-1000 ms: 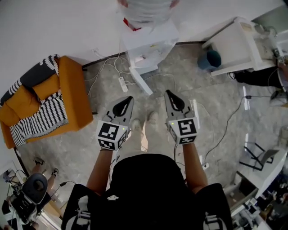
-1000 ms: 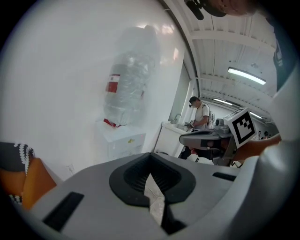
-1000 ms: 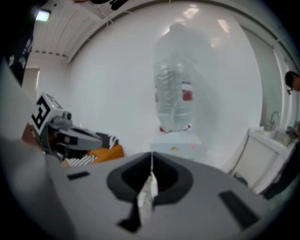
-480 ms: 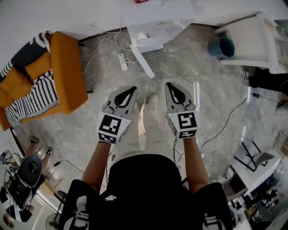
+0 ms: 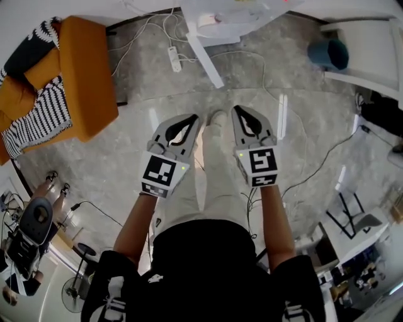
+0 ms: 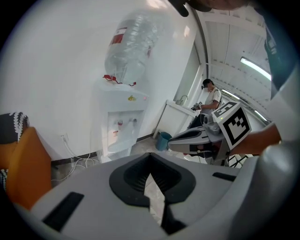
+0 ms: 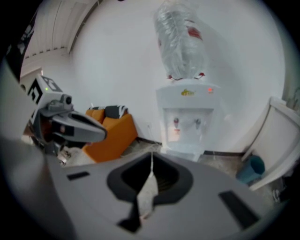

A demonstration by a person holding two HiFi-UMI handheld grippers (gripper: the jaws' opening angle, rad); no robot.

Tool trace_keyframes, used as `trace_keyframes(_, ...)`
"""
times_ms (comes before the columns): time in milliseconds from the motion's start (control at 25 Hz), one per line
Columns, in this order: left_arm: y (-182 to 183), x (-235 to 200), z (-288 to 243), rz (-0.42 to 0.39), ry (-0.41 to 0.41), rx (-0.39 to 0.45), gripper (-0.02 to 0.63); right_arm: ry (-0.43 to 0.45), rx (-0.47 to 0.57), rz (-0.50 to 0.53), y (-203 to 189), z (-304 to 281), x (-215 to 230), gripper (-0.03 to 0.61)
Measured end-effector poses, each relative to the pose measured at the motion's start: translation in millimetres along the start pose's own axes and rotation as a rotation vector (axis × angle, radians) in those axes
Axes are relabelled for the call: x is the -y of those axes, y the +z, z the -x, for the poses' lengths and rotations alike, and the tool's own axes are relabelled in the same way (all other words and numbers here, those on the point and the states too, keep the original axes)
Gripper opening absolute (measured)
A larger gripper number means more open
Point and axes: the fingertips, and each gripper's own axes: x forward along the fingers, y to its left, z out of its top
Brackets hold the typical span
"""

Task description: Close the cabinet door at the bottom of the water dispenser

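The white water dispenser stands against the wall at the top edge of the head view, an upturned bottle on top of it. Its bottom cabinet door stands swung out over the floor. Both grippers hang side by side over the person's legs, well short of the door. My left gripper is shut, its tips meeting with nothing between them. My right gripper is likewise shut and empty. Each gripper view faces the dispenser across the floor, and the cabinet is hidden there behind the jaws.
An orange armchair with a striped throw stands left of the dispenser. A power strip and cables lie on the floor beside the door. A blue bin and a white table are to the right. A person sits beyond.
The head view has tipped down, so the dispenser has slid to the top edge. Both grippers have sunk lower together, still shut and side by side.
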Motion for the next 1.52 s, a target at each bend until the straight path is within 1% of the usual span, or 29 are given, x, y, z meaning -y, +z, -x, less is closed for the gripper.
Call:
trace_keyframes(120, -17.1, -3.0, -10.8, 0.013, 0.001, -0.018, 0.011, 0.002, -0.029, 0.004, -19.6, -13.4, 1.3, 0.035)
trace_keyframes(240, -29.3, -13.3, -18.4, 0.026, 0.02, -0.029, 0.011, 0.005, -0.055, -0.001, -36.7, -25.3, 3.5, 0.035)
trace_keyframes(400, -41.8, -22.0, -27.8, 0.015, 0.022, -0.048, 0.011, 0.017, -0.079, 0.005, -54.0, -37.8, 4.2, 0.035)
trace_keyframes(520, -50.1, -28.7, -36.7, -0.001, 0.027, -0.064, 0.011, 0.027, -0.092, 0.011, -63.0, -49.0, 6.6, 0.035)
trace_keyframes(760, -67.0, -36.9, -51.0, 0.025, 0.035, -0.076, 0.011, 0.046, -0.117, 0.027, -76.8, -70.2, 10.7, 0.035)
trace_keyframes(1120, -87.5, -42.1, -75.8, 0.018, 0.02, -0.092, 0.011, 0.061, -0.142, 0.029, -101.6, -109.0, 18.5, 0.035)
trace_keyframes(1240, -93.9, -49.3, -78.1, 0.017, 0.027, -0.1, 0.011, 0.087, -0.161, 0.023, -113.1, -122.1, 14.9, 0.035)
trace_keyframes(1440, -112.0, -56.8, -82.5, 0.043, 0.035, -0.118, 0.011, 0.103, -0.208, 0.062, -136.0, -138.2, 13.3, 0.037)
trace_keyframes(1520, -121.4, -59.4, -84.8, 0.064, 0.037, -0.127, 0.011, 0.106, -0.22, 0.05, -144.4, -144.2, 13.6, 0.037)
